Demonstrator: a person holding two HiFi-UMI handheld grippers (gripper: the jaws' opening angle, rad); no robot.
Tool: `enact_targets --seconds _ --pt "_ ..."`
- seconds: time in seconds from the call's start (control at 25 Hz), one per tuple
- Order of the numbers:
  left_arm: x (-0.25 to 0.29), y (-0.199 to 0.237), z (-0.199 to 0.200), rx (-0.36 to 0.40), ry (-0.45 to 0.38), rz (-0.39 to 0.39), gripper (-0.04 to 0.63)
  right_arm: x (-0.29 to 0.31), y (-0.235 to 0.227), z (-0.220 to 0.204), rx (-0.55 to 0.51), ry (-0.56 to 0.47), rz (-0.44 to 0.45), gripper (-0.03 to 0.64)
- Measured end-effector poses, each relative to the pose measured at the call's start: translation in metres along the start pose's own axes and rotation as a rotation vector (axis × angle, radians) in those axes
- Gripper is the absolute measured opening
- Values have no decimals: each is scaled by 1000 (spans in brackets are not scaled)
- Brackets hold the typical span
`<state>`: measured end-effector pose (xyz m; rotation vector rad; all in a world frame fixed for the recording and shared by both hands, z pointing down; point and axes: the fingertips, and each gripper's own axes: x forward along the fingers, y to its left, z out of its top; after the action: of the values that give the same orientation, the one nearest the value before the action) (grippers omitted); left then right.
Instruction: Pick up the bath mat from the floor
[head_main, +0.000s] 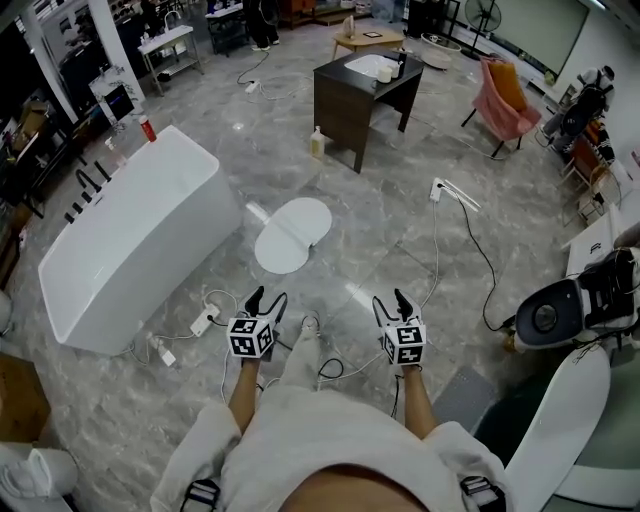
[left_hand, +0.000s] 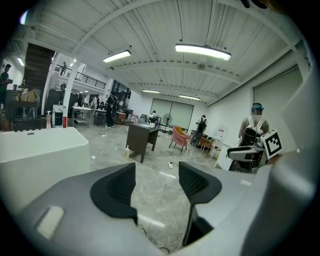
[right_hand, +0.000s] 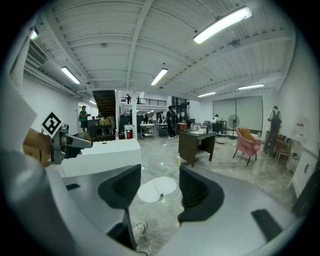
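Observation:
A white, rounded bath mat lies flat on the grey marble floor, beside the white bathtub. My left gripper and right gripper hover side by side nearer to me than the mat, well short of it, both open and empty. In the right gripper view the mat shows on the floor between the dark jaws of the right gripper. The left gripper frames only bare floor in its own view; the mat is out of sight there.
A dark wooden table stands beyond the mat, with a bottle at its foot. Power strips and cables trail over the floor near the grippers. A pink chair is at the far right, a white machine close right.

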<state>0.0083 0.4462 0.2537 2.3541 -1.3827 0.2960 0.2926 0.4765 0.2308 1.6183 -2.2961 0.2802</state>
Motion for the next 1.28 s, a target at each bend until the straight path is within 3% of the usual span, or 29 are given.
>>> enact_targets --seconds 0.36,1.28 --pt "89 27 29 -3 10 -44 279 68 -42 20 -4 13 -37 249" --pt "325 120 157 40 21 -182 279 263 -144 102 15 43 -170 245"
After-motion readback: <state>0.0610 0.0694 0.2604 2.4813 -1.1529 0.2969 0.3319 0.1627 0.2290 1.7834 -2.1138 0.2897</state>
